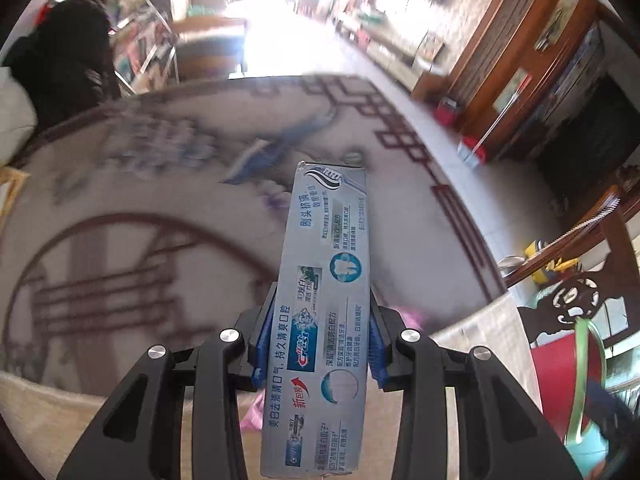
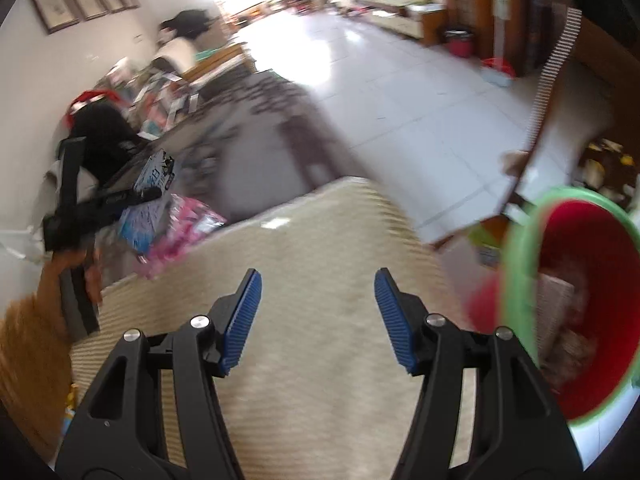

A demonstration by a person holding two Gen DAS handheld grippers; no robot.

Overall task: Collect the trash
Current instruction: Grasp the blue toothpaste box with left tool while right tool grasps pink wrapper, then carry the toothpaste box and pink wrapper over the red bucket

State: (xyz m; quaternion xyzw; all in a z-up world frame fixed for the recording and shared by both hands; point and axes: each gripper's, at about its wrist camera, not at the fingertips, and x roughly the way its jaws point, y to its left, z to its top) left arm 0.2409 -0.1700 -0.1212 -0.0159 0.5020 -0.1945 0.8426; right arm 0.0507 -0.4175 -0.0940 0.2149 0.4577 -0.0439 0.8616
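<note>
A grey-blue toothpaste box (image 1: 326, 240) stands lengthwise between the blue pads of my left gripper (image 1: 323, 292), which is shut on its sides. The right wrist view shows the same box (image 2: 150, 196) at the far left, above a pink wrapper (image 2: 184, 224) lying at the edge of a beige mat (image 2: 320, 240). My right gripper (image 2: 318, 280) hangs open over that mat with nothing between its fingers. A red bin with a green rim (image 2: 516, 280) stands just right of it, with paper trash inside. The bin (image 1: 560, 368) also shows at the left wrist view's lower right.
A patterned rug (image 1: 160, 200) lies beyond the mat, with a blurred blue item (image 1: 264, 152) on it. A carved wooden chair (image 1: 580, 292) and a cardboard sheet (image 2: 560, 128) stand near the bin. Shelves of clutter (image 2: 160, 92) line the left wall. Tiled floor (image 2: 400, 92) stretches behind.
</note>
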